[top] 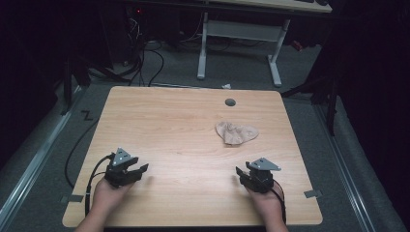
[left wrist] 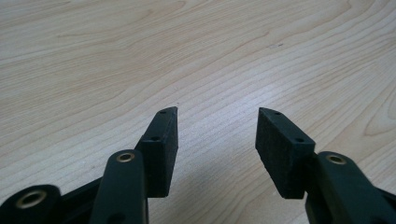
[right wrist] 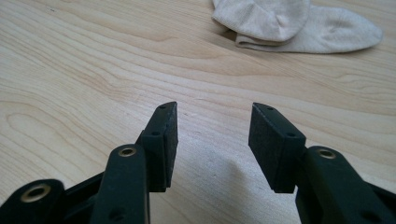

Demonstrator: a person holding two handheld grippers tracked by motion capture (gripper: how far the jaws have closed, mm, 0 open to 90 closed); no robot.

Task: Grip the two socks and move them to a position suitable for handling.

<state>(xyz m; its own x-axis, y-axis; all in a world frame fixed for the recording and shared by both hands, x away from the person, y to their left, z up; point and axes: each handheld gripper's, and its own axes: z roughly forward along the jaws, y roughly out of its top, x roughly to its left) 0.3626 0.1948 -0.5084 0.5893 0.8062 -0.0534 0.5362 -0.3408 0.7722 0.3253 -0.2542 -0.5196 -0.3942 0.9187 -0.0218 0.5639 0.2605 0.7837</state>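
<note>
A beige folded sock (top: 236, 133) lies on the wooden table (top: 169, 125), right of its middle. The right gripper view has the same sock (right wrist: 289, 23) at the top, well beyond the jaws. My right gripper (top: 244, 175) rests near the table's front right, held by a hand; its jaws stand open with nothing between them (right wrist: 215, 109). Near the front left, my left gripper (top: 140, 170) is in the other hand, open over bare wood (left wrist: 218, 112).
A small grey round cap (top: 230, 102) sits in the tabletop near the far edge. Beyond the table stand a white desk frame (top: 241, 38) and dark cables (top: 145, 63) on the grey floor.
</note>
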